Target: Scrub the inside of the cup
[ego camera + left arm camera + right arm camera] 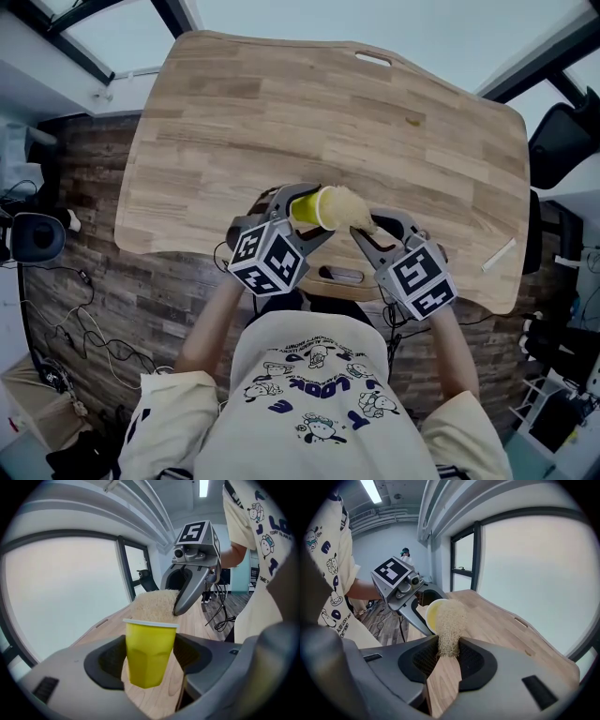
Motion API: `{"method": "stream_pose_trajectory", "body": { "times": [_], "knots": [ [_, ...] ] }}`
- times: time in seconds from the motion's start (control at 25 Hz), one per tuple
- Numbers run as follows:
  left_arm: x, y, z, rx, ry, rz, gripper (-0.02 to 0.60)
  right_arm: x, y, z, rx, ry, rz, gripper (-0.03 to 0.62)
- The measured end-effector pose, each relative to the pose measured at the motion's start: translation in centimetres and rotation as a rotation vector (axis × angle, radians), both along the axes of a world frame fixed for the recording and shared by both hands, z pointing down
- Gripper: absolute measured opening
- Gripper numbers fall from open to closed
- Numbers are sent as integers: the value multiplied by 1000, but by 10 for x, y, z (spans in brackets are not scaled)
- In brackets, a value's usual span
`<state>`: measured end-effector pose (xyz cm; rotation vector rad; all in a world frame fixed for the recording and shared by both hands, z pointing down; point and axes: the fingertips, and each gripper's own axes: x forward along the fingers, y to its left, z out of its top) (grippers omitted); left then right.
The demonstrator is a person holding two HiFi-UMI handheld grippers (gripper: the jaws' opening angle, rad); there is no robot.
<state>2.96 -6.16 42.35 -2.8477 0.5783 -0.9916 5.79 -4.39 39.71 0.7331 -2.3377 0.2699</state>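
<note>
My left tongs (151, 660) are closed on the yellow cup (149, 641), with the pads pressing its wall from both sides. My right tongs (449, 658) stand narrow and pinch one end of a pale fibrous scrubber (450, 623). The cup lies on its side in the air with its long axis across me. Its mouth points to my right, where the scrubber meets it. Only the right gripper view shows the cup's inside. Only the head view shows that both hang above the near edge of the wooden table (281, 112).
</note>
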Motion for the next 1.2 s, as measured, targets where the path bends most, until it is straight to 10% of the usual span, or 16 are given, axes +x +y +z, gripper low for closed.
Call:
{"method": "stream_pose_trajectory", "body": {
  "times": [1.2],
  "knots": [
    [24, 19, -3, 17, -51, 172, 324, 3, 18, 16, 13, 103, -317, 97]
  ]
}}
